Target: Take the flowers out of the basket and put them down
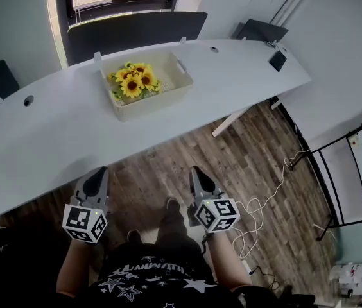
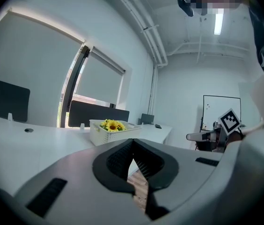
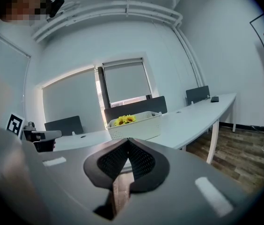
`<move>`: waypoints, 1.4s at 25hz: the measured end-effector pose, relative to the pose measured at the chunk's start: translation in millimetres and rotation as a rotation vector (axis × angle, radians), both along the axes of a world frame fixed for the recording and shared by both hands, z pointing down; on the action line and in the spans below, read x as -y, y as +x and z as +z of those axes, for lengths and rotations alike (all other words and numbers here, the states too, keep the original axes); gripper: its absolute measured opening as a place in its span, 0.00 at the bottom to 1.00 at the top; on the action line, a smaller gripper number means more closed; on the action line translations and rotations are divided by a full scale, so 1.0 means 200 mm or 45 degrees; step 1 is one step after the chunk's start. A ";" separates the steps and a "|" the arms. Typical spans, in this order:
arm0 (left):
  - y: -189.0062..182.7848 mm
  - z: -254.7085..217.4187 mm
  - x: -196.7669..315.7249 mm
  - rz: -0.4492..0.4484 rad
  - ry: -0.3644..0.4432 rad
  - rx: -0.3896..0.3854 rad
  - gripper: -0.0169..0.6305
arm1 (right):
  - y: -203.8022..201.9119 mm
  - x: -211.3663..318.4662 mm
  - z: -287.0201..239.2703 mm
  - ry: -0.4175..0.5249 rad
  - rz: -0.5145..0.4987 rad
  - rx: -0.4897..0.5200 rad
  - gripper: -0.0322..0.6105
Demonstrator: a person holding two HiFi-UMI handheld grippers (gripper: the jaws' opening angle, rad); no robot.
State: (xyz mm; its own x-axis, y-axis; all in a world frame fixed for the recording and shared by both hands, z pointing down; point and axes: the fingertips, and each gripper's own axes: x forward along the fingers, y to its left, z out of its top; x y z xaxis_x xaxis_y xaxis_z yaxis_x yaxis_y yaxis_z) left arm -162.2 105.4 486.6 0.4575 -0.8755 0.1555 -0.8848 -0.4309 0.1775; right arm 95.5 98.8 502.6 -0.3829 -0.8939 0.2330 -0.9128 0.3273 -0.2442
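Observation:
A bunch of yellow sunflowers (image 1: 135, 80) lies in the left part of a cream perforated basket (image 1: 168, 94) on the long white desk (image 1: 59, 133). The flowers (image 2: 112, 125) and basket (image 2: 101, 134) show small ahead in the left gripper view, and again in the right gripper view as flowers (image 3: 125, 120) in the basket (image 3: 139, 126). My left gripper (image 1: 98, 171) and right gripper (image 1: 195, 171) hang over the wood floor, short of the desk's near edge, both shut and empty. Neither touches the basket.
Dark chairs (image 1: 136, 32) stand behind the desk by the window. A small dark device (image 1: 277, 60) lies at the desk's right end. Cables (image 1: 267, 194) trail on the wood floor at right. A whiteboard (image 1: 354, 169) stands at the far right.

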 end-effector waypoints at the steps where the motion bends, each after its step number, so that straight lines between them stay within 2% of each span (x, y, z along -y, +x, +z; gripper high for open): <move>1: 0.00 0.00 0.02 -0.017 0.001 0.003 0.04 | 0.00 0.05 0.02 -0.002 -0.016 0.008 0.05; 9: 0.07 -0.02 0.33 -0.210 -0.028 0.039 0.04 | -0.02 0.54 0.02 0.021 -0.235 0.054 0.05; 19: 0.29 -0.09 0.73 -0.400 -0.030 0.088 0.04 | 0.16 1.13 -0.06 0.038 -0.389 0.107 0.05; 23: 0.33 -0.10 0.83 -0.488 -0.031 0.089 0.04 | 0.18 1.26 -0.03 0.022 -0.466 0.121 0.05; 29: 0.32 -0.09 0.88 -0.602 -0.066 0.102 0.04 | 0.09 1.37 -0.05 0.064 -0.646 0.089 0.05; 35: 0.22 -0.04 0.93 -0.640 -0.094 0.094 0.04 | -0.02 1.47 -0.06 0.066 -0.687 0.069 0.05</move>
State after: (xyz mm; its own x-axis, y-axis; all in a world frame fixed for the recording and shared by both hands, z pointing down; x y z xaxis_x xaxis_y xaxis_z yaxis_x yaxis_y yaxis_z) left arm -118.4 -80.0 478.0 -0.0320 -0.9699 0.2413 -0.9908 0.0626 0.1204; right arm 92.3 -195.5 489.6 -0.8005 -0.5773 0.1608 -0.5987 0.7585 -0.2573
